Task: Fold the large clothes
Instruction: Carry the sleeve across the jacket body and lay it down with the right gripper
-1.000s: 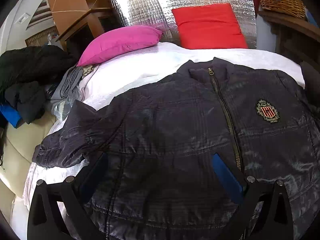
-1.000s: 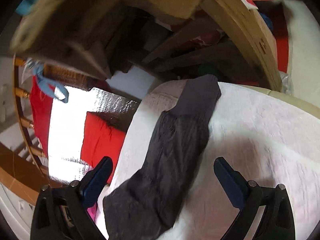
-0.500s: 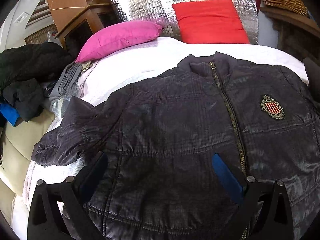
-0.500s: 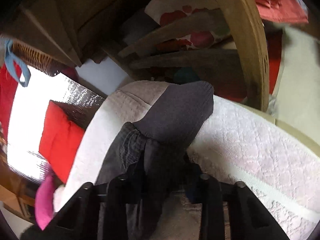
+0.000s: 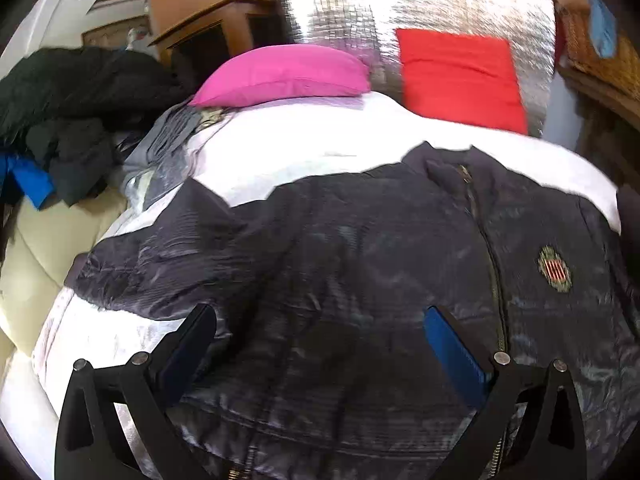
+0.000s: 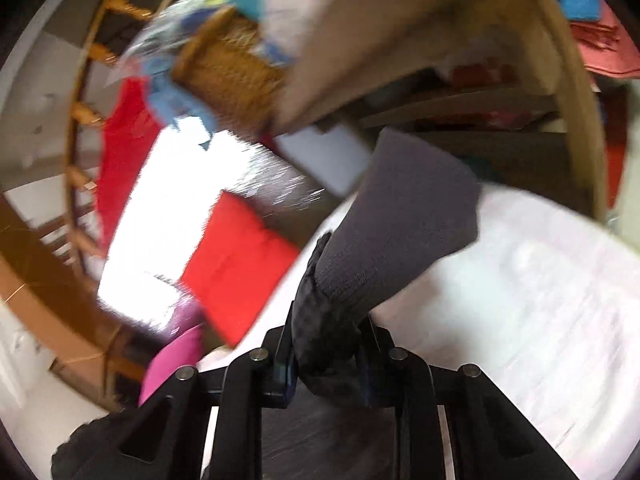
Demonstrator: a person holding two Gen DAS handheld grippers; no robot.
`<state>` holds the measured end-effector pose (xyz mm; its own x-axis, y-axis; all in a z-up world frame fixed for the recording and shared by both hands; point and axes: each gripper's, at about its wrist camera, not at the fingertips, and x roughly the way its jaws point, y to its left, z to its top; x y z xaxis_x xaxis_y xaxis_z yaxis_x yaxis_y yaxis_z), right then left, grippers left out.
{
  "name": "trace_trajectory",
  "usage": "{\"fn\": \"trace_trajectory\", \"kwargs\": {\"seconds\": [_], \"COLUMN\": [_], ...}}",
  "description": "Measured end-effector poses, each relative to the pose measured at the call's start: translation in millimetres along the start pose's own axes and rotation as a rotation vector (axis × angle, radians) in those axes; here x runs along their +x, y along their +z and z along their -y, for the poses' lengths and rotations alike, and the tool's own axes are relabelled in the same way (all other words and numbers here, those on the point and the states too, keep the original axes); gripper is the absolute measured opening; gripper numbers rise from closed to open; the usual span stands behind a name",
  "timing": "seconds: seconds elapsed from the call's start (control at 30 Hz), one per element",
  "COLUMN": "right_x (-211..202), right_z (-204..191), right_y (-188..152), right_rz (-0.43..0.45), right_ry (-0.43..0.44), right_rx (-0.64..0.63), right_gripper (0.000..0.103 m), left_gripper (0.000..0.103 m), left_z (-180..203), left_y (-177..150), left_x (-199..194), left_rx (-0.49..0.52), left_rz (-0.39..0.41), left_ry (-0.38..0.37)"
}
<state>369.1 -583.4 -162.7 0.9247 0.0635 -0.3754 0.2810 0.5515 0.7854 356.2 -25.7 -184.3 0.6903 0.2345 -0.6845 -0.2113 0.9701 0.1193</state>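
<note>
Left wrist view, from the left: a heap of dark clothes (image 5: 68,116) beside the bed's white cover (image 5: 304,148), then a pink pillow (image 5: 284,74) and a red pillow (image 5: 460,78) against a silver foil panel (image 5: 400,4). The dark jacket (image 5: 360,264) lies front up across the cover, zipped, its 1 crest badge (image 5: 554,269) at far right. The left gripper (image 5: 320,344) hovers over the hem, jaws wide apart and holding nothing. Only the right wrist view shows the jacket's sleeve (image 6: 384,248): the right gripper (image 6: 326,364) is closing, pads pinching the sleeve behind its grey knit cuff (image 6: 416,200), lifted off the cover. A wicker basket (image 6: 228,64) and wooden shelves (image 6: 500,92) crowd close behind.
</note>
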Motion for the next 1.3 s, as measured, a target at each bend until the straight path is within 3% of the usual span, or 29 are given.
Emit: {"fn": "trace_trajectory", "kwargs": {"seconds": [0.2,0.43,0.63,0.83,0.87,0.9,0.97,1.1,1.17,1.3], "right_x": [-2.7,33.7,65.3,80.9,77.9,74.0,54.6,14.5,-5.4,-27.8], "right_z": [-73.9,-139.7,-174.0,-179.2,-181.2,-183.2,-187.2,-186.2,-178.6,-145.7], "right_y": [-76.1,-185.1,-277.3,-340.9,-345.5,-348.7,-350.9,-326.5,-307.1,-255.5], "right_rz": [-0.121,-0.357,-0.553,-0.714,-0.728,-0.743,-0.737,-0.698,-0.627,-0.415], "right_ry": [0.123,0.225,0.283,0.237,0.233,0.238,0.288,0.340,0.337,0.158], "right_rx": [-0.084,-0.170,-0.252,-0.325,-0.333,-0.340,-0.333,-0.364,-0.372,-0.389], "right_gripper": [0.025,0.025,0.025,0.033,0.047,0.072,0.085,0.085,0.085,0.084], "left_gripper": [0.103,0.103,0.103,0.103,0.103,0.103,0.103,0.103,0.103,0.103], "left_z": [-35.7,-74.2,-97.0,-110.2,-109.8,-107.1,-101.4,-91.7,-88.6,-77.5], "left_y": [7.3,8.1,5.1,2.5,2.4,1.8,1.4,-0.1,-1.0,-0.9], "left_x": [-5.0,-4.7,-4.9,-4.5,-3.0,-1.6,3.2,2.5,-4.9,-25.0], "left_rx": [-0.085,-0.177,-0.219,-0.248,-0.241,-0.230,-0.211,-0.206,-0.221,-0.232], "left_rz": [0.010,-0.005,-0.008,-0.015,-0.022,-0.031,-0.055,-0.079,-0.062,-0.019], "left_ry": [0.011,0.026,0.039,0.028,0.015,0.006,-0.035,-0.135,-0.186,-0.306]}}
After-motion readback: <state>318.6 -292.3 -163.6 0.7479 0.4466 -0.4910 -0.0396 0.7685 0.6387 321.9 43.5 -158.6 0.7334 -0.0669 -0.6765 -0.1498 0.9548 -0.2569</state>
